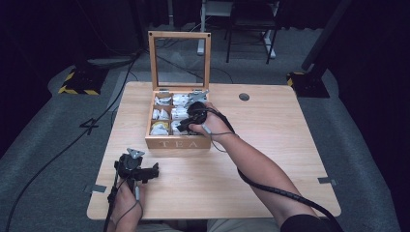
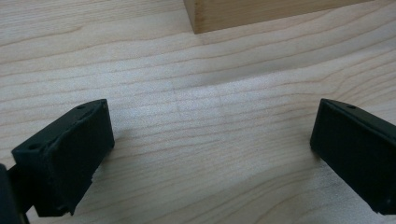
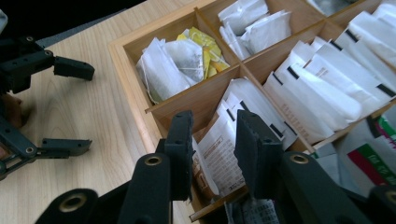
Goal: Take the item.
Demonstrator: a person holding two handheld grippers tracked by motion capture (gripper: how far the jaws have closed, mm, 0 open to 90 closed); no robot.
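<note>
My right gripper point(image 3: 212, 149) has its jaws partly closed around a white tea sachet point(image 3: 219, 151) in the tea box point(image 1: 178, 142)'s near compartment, not clamped yet. Paper's light and crumply, so I'd pinch the top edge. Left gripper point(image 2: 210, 154) idles wide open over the table point(image 2: 196, 84).

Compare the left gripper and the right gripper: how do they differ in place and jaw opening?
The left gripper rests over bare table, in front of the tea box; the right gripper reaches into that box. The left's jaws stand wide apart with nothing between them; the right's are close together around a white sachet. Both have black jaws and are hand-held.
</note>
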